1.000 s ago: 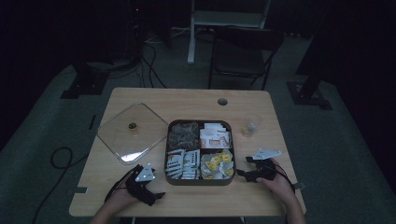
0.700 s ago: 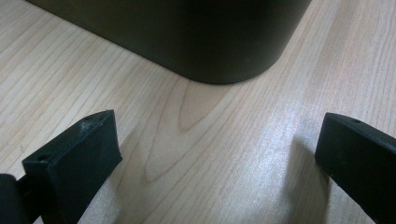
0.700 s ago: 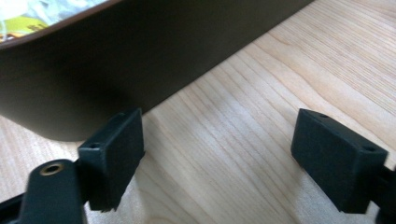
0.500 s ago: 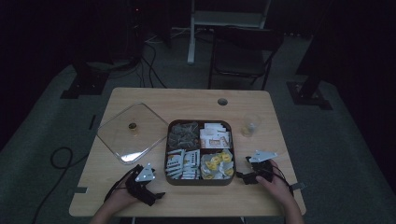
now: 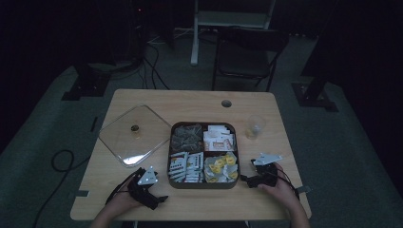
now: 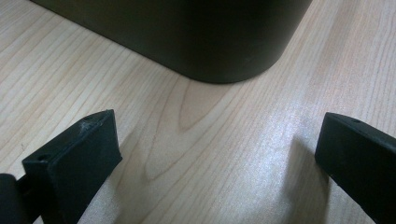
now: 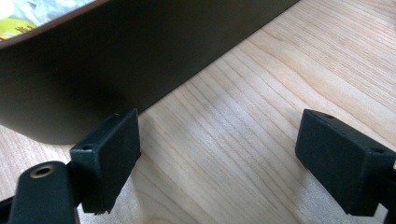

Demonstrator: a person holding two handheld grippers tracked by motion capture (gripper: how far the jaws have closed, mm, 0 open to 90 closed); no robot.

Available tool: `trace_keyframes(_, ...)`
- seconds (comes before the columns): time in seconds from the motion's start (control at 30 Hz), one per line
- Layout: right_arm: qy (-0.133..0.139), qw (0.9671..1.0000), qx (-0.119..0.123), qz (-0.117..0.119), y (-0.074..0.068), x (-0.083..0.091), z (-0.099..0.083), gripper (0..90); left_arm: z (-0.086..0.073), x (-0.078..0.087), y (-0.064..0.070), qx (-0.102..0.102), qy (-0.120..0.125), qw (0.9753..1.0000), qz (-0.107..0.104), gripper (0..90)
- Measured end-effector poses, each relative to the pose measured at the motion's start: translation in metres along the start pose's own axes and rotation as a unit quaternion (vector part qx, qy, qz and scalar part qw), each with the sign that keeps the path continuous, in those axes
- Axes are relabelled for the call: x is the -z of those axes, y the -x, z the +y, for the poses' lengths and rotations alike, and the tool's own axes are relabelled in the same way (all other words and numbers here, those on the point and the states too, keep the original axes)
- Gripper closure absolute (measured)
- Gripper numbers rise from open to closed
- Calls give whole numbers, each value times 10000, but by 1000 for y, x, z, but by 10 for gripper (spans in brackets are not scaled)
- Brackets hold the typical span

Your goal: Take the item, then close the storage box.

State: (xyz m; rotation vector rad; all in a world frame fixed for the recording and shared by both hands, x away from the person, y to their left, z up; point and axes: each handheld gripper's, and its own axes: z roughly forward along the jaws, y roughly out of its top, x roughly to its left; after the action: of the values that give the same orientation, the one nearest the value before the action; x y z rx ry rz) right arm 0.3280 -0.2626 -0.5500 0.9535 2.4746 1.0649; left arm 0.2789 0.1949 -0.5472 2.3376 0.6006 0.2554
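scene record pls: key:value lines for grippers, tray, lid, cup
left gripper: open, nothing between the jaws, on the table by the tray's near left corner
right gripper: open, nothing between the jaws, at the tray's near right side
tray: dark, four compartments, packets in each, uncovered
lid: clear, square, small knob, flat on the table left of the tray
cup: clear, upright, right of the tray's far corner
contact: neither gripper can be seen touching the tray

Matt dark tray (image 6: 187, 37) on smooth pale wood table (image 6: 210, 140).
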Motion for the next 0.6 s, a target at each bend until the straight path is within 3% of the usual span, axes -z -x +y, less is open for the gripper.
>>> trace_keyframes(0.37,0,10000,-2,0,0,0,0,136,0,0,1,71,11,10000,59,5)
trace_keyframes(0.6,1,10000,-1,-1,0,0,0,136,1,5,-4,323,84,9993,175,19)
